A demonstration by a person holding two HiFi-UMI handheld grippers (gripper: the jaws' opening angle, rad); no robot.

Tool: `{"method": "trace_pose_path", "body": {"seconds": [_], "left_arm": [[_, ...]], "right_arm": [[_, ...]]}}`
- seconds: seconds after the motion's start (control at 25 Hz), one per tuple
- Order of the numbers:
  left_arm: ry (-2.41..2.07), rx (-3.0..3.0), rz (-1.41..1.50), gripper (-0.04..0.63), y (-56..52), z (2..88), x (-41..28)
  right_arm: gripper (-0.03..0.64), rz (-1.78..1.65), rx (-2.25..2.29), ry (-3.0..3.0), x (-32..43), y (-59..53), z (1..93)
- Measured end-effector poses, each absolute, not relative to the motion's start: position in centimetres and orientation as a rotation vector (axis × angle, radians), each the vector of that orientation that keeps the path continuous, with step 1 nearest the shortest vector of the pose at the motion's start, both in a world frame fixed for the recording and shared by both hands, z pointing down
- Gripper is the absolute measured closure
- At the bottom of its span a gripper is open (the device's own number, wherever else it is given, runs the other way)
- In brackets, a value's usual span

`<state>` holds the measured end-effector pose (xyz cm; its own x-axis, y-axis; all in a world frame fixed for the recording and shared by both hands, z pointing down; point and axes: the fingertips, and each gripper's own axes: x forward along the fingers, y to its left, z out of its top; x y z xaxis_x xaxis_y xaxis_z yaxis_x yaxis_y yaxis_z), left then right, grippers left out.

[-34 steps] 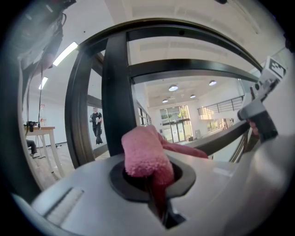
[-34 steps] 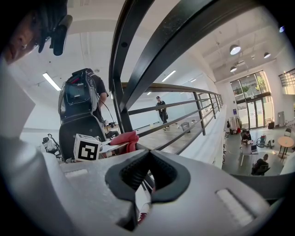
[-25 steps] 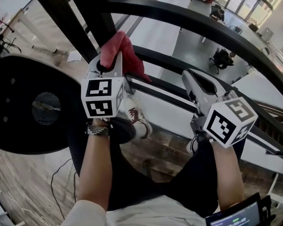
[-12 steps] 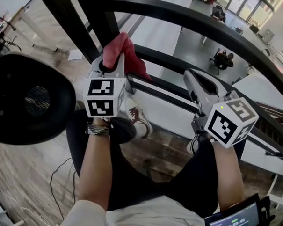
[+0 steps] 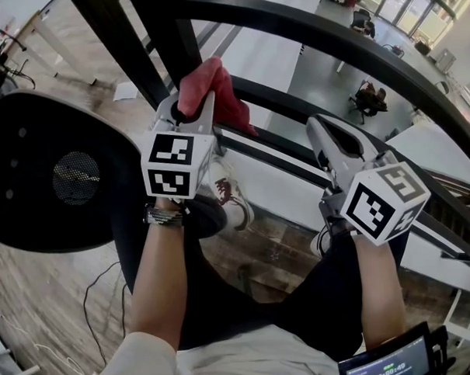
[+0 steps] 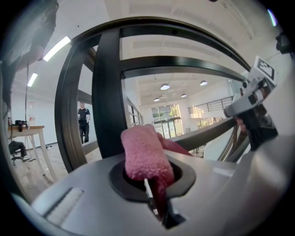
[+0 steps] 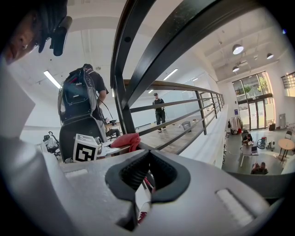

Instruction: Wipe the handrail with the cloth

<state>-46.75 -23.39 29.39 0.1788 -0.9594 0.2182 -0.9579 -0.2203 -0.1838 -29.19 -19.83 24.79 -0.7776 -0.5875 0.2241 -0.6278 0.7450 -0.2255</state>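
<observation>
Cloth (image 5: 207, 87) juts forward (toward handrail (image 5: 293, 102)).

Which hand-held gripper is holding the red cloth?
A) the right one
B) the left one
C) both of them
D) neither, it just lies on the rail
B: the left hand-held gripper has its jaws shut on the red cloth, while the right hand-held gripper has nothing between its jaws.

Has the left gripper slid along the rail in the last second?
No. The left gripper, shut on the cloth, stays at the same spot on the rail, right beside the post.
</observation>
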Motion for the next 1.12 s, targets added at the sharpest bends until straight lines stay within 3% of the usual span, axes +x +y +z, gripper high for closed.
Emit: {"method": "trace_pose_path", "body": {"seconds": [1.12], "left_arm": [[1.781, -2.503, -0.458, 0.565, -22.5, 29.8, -41.0]], "right_arm": [[0.615, 0.429, 1.001, -2.793, -28.7, -20.0, 24.8]]}}
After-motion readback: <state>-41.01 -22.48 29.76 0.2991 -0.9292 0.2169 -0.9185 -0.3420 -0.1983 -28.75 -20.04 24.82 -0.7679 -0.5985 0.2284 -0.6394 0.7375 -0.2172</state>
